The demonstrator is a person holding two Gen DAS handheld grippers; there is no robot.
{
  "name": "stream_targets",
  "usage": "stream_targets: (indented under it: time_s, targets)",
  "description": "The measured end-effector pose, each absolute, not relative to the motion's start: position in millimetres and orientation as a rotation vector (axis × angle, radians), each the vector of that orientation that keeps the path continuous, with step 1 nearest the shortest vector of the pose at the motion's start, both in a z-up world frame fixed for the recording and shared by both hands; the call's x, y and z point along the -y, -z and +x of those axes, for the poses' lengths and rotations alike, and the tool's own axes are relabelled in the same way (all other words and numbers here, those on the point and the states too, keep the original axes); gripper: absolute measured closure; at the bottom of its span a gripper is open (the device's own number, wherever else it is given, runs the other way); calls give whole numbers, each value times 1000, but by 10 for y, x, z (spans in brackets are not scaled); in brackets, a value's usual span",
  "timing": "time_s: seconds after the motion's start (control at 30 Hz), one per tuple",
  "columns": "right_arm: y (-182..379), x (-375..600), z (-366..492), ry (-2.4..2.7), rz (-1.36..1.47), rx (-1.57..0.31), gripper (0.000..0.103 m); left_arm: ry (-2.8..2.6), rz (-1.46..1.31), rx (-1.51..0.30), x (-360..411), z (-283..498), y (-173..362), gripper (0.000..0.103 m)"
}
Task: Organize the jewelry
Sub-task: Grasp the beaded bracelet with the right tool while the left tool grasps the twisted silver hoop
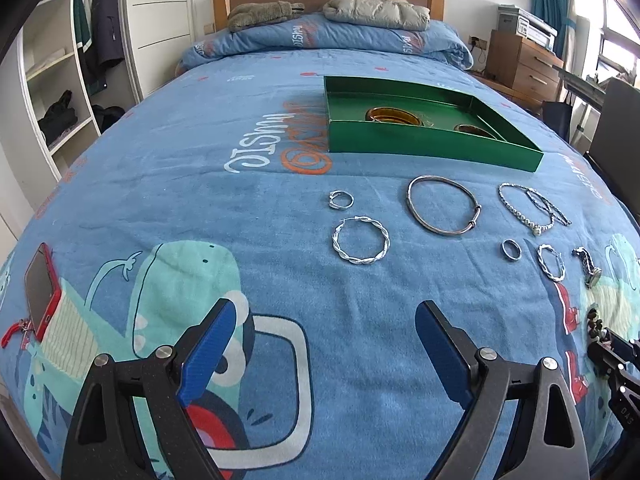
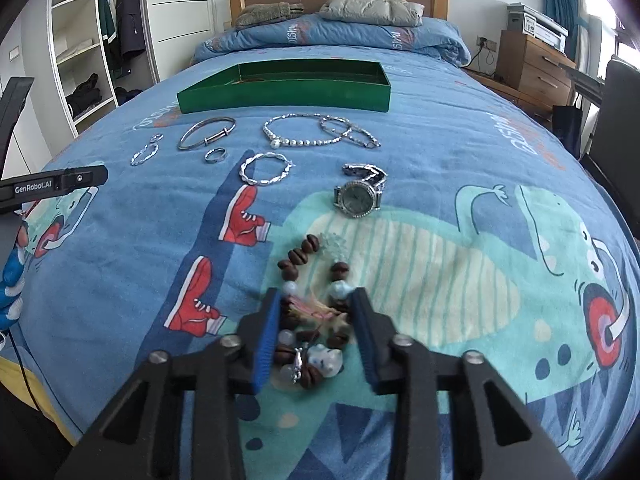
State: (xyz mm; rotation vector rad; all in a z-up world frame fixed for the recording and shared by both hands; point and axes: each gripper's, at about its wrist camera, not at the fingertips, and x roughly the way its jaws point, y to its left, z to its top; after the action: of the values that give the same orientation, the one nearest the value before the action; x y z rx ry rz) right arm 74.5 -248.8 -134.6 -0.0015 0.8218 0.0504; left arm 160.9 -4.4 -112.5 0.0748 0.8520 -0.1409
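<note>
Two amber bangles [image 1: 394,116] lie in green tray [image 1: 432,144]; left gripper [image 1: 324,344] gapes; only the right view shows right gripper [image 2: 316,320] straddling bead bracelet [image 2: 310,304], unclosed.

silver jewelry laid flat on the bed, below an open tray

shallow green cardboard tray [image 1: 432,145] holds amber bangles [image 1: 394,116]; near it lie a plain silver bangle [image 1: 443,204], twisted silver hoop [image 1: 361,240], rhinestone-rimmed silver watch [image 2: 359,193], brown bead bracelet [image 2: 312,304].
</note>
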Motion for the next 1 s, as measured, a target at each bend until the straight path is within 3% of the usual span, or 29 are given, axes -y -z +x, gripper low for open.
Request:
stream_targets:
  time_s: [0.1,0.23,0.37,0.47,0.5,0.7,1.0]
  targets:
    - [1353,2537,752,-67,19,-817,87,141,79,-857,90,1740,1167,13]
    - [1362,2596,762,-85,48,-812,89,144,73,-879,144,1967,1240,27]
    - [1375,2643,802,-103,76,-810,89,153,60,-891,194,2139,1291,33]
    - [1385,2653,827,-109,83,-806,89,180,60,-890,244,2198,1281,52]
    - [1385,2651,832,-111,83,-805,89,192,61,-888,258,2203,1270,63]
    - [1286,2682,820,-127,88,-790,93,214,54,-873,259,2117,1193,63]
    - [657,2711,1053,-173,80,-652,93,291,35,-769,337,2138,670,63]
